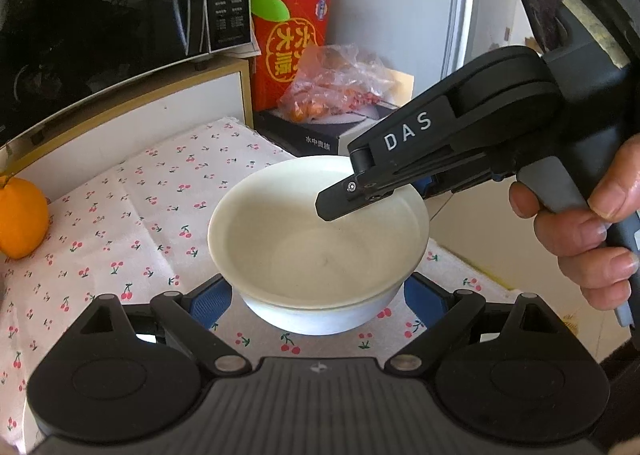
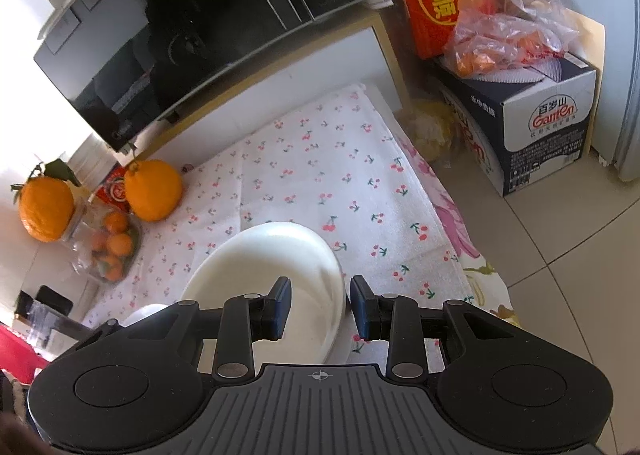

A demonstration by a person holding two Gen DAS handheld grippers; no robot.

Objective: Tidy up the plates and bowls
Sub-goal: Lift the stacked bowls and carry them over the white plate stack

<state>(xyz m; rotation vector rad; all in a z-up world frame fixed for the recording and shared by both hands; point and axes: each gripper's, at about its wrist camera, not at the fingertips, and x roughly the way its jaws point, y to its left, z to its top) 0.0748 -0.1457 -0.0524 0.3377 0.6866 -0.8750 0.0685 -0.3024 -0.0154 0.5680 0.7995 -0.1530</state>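
Two white bowls are nested, the upper bowl (image 1: 316, 231) inside a lower bowl (image 1: 316, 315), on the cherry-print cloth (image 1: 120, 223). My left gripper (image 1: 318, 301) is open, its blue pads on either side of the lower bowl's base. My right gripper (image 1: 340, 203) reaches in from the right over the upper bowl's far rim. In the right wrist view the right gripper (image 2: 320, 307) is open, with the bowl's rim (image 2: 280, 255) between its blue pads. No plates are in view.
A black microwave (image 1: 100, 15) on a shelf stands behind the cloth. Large oranges (image 2: 152, 191) and a container of small ones (image 2: 112, 251) sit at the left. A red box (image 1: 288, 43), a plastic bag (image 1: 336, 83) and a carton (image 2: 540, 127) stand at the right.
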